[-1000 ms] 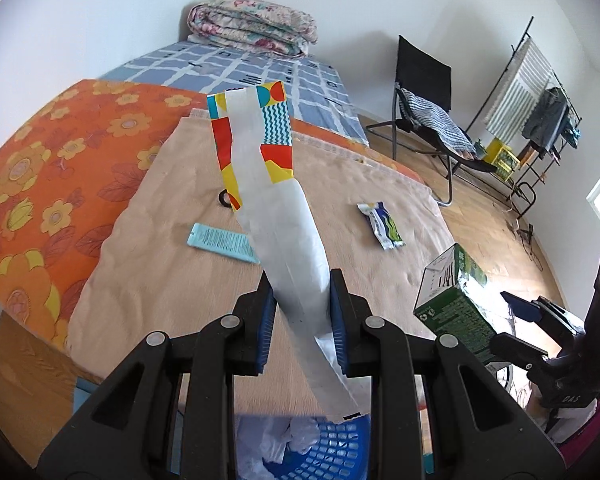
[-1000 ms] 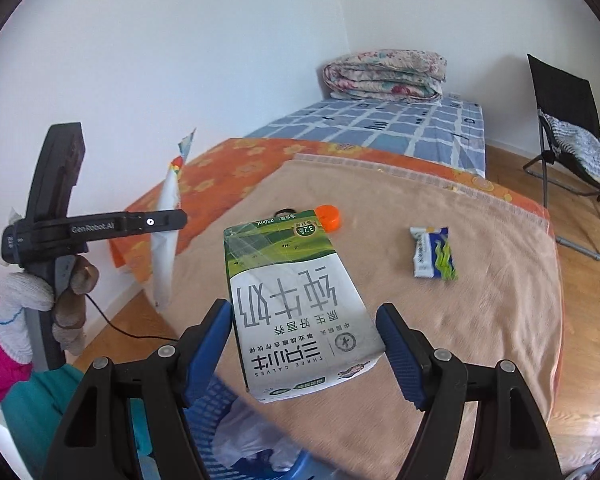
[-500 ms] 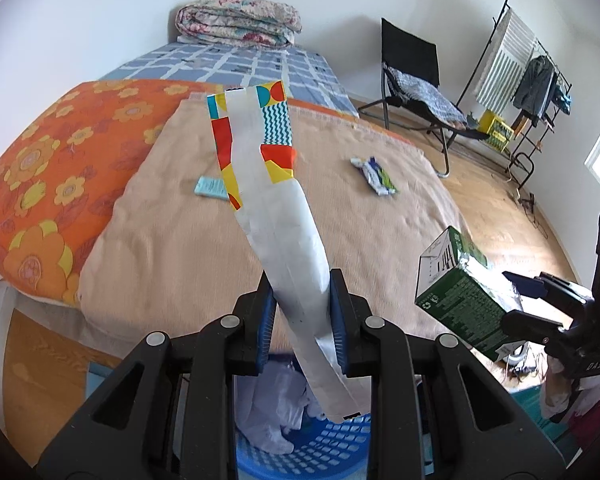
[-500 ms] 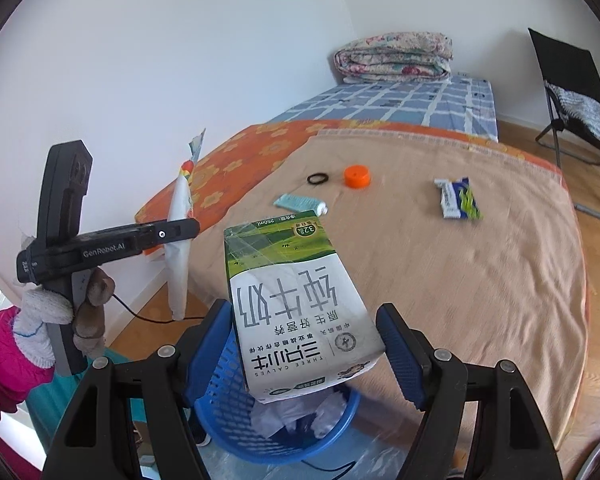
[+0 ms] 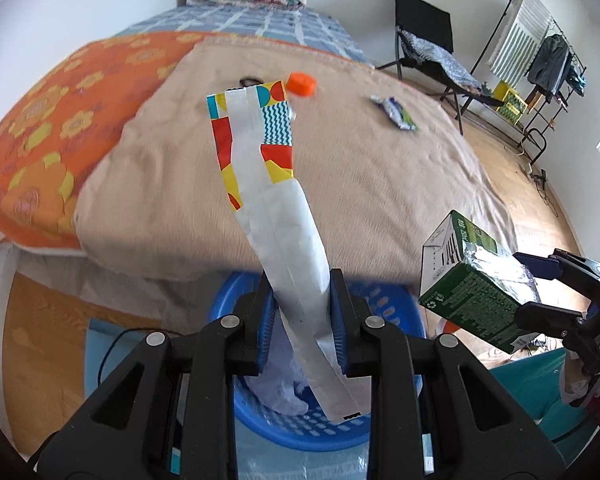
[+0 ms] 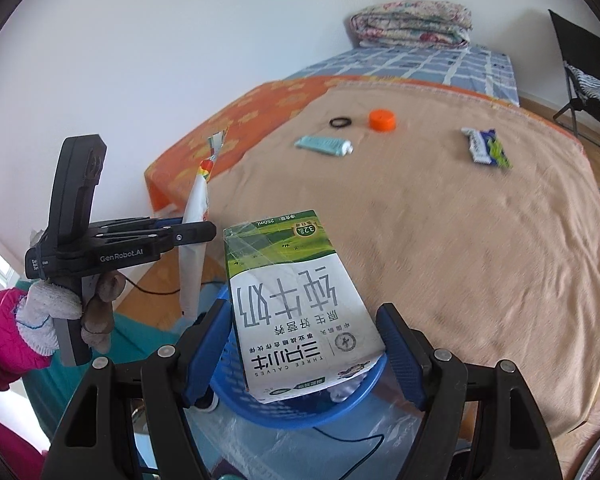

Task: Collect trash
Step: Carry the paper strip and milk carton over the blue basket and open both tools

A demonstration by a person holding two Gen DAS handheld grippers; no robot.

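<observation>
Both grippers are hovering over the one blue basket [image 5: 392, 312]. The right gripper [image 6: 304, 354] is gripping a milk carton [image 6: 296, 304]; the left gripper [image 5: 302, 326] is pinching a long wrapper [image 5: 268, 184]. Best release each squarely above the basket. Four smaller bits are lying on the bed [image 6: 480, 248]: snack packet [image 6: 486, 153], tube [image 6: 324, 145], cap [image 6: 382, 120], ring [image 6: 341, 122].

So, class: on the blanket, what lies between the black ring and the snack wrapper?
The orange cap sits between the ring and the wrapper, clearest in the right wrist view.
</observation>
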